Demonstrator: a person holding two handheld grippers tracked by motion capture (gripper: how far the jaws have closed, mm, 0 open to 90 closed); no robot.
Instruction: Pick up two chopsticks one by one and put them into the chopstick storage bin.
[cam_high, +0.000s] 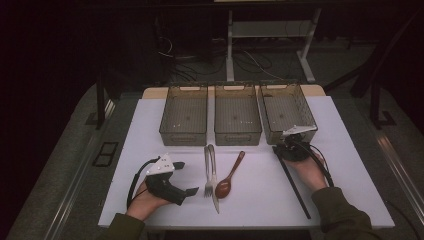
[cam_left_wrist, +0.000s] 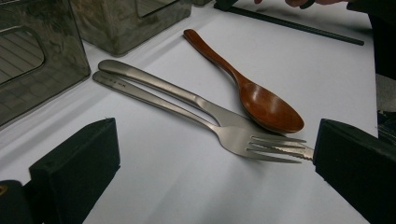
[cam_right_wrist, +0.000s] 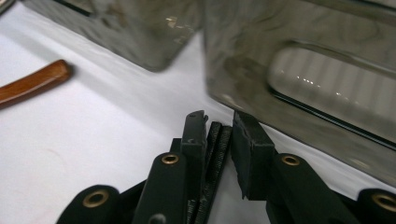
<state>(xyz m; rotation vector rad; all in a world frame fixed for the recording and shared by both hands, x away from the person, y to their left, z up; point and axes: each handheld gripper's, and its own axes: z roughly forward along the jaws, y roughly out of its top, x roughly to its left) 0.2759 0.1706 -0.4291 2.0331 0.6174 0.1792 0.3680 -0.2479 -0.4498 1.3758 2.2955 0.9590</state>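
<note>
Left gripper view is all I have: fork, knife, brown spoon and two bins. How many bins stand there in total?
Observer: Three bins, side by side in one row.
Operator: Where is the right gripper?
Observer: The right gripper is at the far end of the black chopsticks, close before the right bin.
Operator: Does it hold them?
Observer: Its jaws stand nearly closed around a dark ribbed strip; a firm grip I cannot confirm.
</note>
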